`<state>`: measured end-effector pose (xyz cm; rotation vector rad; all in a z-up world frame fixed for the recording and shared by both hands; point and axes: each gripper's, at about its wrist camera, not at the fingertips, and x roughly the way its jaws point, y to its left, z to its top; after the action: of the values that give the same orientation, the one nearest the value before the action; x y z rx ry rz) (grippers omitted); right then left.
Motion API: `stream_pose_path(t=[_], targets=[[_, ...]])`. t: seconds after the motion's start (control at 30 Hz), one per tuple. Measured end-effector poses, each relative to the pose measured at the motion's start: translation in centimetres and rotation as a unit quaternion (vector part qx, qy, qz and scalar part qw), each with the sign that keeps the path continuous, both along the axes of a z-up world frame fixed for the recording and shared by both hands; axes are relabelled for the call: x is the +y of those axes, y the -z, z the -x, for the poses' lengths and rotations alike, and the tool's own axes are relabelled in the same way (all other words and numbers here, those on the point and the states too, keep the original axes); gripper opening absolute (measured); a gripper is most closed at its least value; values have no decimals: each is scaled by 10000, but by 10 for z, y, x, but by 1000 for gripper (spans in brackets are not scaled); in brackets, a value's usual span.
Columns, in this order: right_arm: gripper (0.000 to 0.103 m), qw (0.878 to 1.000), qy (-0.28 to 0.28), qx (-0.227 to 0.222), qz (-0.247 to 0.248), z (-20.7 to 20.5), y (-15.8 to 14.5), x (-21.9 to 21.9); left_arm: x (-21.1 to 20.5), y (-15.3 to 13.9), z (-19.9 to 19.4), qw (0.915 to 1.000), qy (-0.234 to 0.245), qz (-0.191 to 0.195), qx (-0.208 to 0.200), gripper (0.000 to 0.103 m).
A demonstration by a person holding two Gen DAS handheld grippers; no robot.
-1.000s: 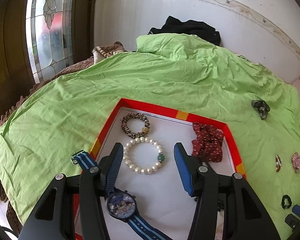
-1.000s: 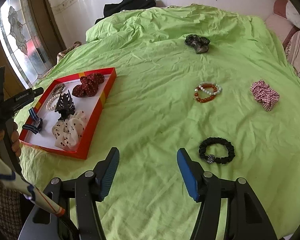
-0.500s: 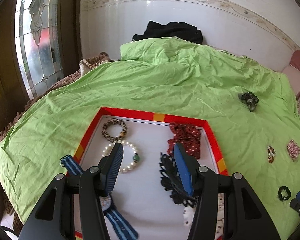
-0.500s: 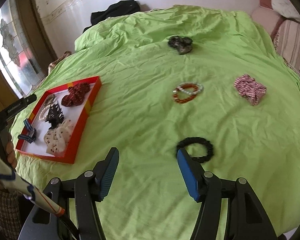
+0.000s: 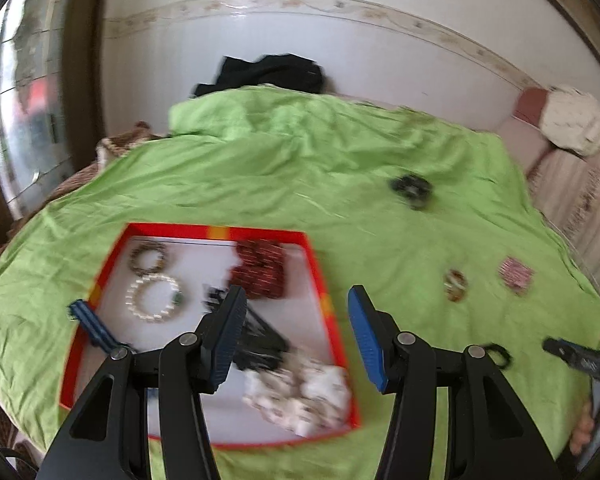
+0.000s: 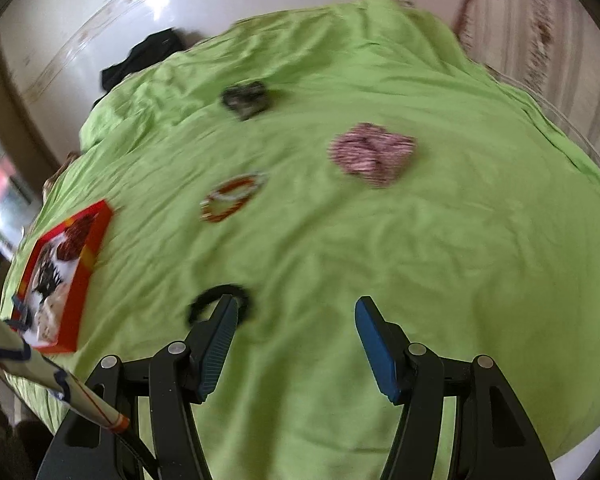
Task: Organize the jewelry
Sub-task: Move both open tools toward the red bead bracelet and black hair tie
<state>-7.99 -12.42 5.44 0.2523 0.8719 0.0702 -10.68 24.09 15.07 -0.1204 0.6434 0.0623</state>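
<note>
Since a second ago: both views have swung rightward across the bed; the red tray (image 5: 320, 280), then dead centre under the left gripper (image 5: 296, 332), now sits to its left, and the black hair tie (image 6: 220, 304), then right of the right gripper (image 6: 296, 340), now lies at its left finger.

Item, black hair tie: a thin dark fabric ring, flat on the green bedsheet (image 6: 380, 240), near side, partly hidden behind the right gripper's left fingertip. Blurred; no detail legible.

Item, right gripper: jaws parted fairly wide, nothing between them but sheet.

Item, left gripper: jaws roughly half apart, empty, hovering over the tray's right edge.

Item, tray contents, from far to near: brown beaded bracelet (image 5: 150, 258), dark red scrunchie (image 5: 260, 268), pearl bracelet (image 5: 154, 298), blue-strapped watch (image 5: 92, 324) over the left rim, black claw clip (image 5: 256, 340), white dotted scrunchie (image 5: 300, 396).

Item, still loose on the sheet: orange-and-white bead bracelet (image 6: 234, 196) mid-bed, pink checked scrunchie (image 6: 372, 154) to the right, dark clip (image 6: 246, 98) far off.

Risks, judged: the right gripper is off-centre from the tie; closing here would likely pinch sheet, or nudge the ring aside. Soft wrinkled fabric may bunch up into the jaws along with a thin tie. Both hands moving at once near the tray could knock its rim.
</note>
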Motion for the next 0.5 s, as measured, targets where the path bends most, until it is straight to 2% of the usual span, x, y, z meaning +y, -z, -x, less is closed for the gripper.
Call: stream_pose_path(t=[0.13, 0.27, 0.5], targets=[[66, 9998, 164, -2, -90, -1, 6, -27, -34, 2, -15, 9984, 476, 52, 295, 55], [66, 9994, 54, 90, -340, -4, 18, -38, -75, 21, -39, 9922, 958, 248, 758, 55], [66, 9986, -37, -12, -522, -21, 22, -56, -133, 55, -95, 9814, 1322, 275, 1364, 55]])
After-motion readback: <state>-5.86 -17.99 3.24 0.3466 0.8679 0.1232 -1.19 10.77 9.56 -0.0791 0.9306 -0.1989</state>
